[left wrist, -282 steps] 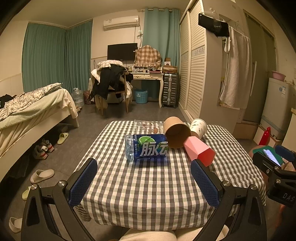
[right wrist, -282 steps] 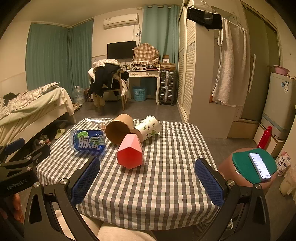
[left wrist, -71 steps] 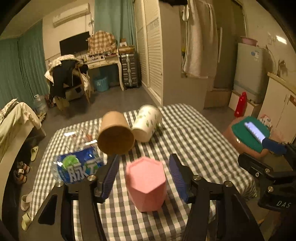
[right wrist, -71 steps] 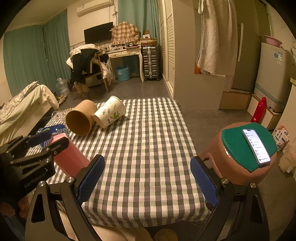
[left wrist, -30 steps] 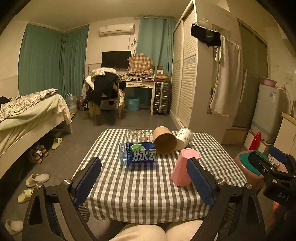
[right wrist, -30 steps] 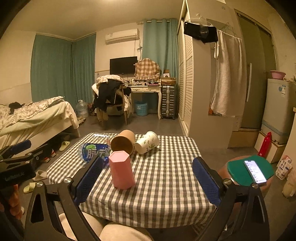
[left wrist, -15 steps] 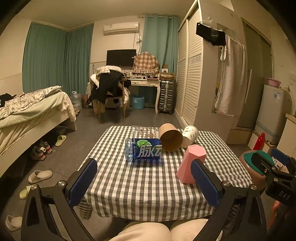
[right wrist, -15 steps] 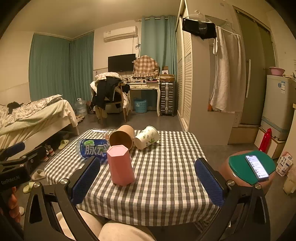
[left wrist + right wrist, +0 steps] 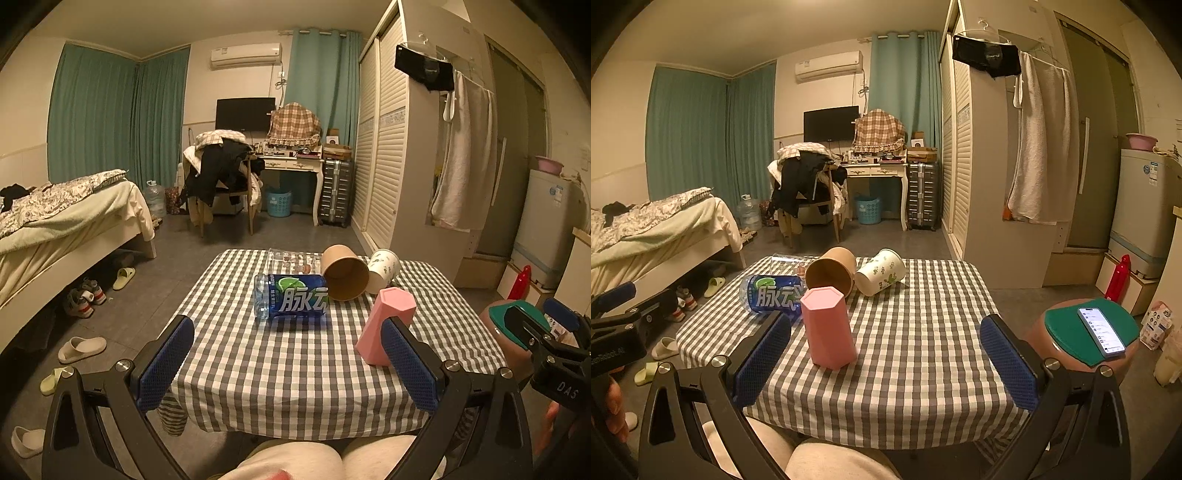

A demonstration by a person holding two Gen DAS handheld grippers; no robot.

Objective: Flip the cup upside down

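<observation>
Pink cup (image 9: 829, 328) stands upright, closed end up, on the counter (image 9: 923, 350), just ahead of your left tool (image 9: 288, 363) toward its right pad; both tools apart, empty. Right tool (image 9: 886, 363) sits back; cup lies left of its centre

The counter (image 9: 303, 362) wears a grey-and-white checked cloth. On it, the cup (image 9: 384, 325) is plain pink, with 6 flat sides. The bottle (image 9: 291, 300) has a blue label with white characters and a green lime slice. 1 paper cup (image 9: 345, 273) is plain brown; the other paper cup (image 9: 384, 268) is white with small green leaf prints. Both pairs of tongs, left (image 9: 288, 365) and right (image 9: 886, 362), have black frames and blue textured pads (image 9: 1008, 363). The stool (image 9: 1082, 332) is reddish-brown with a green top. The curtains (image 9: 96, 118) are teal, and the bed (image 9: 55, 218) carries a cream cover and a grey floral quilt.
</observation>
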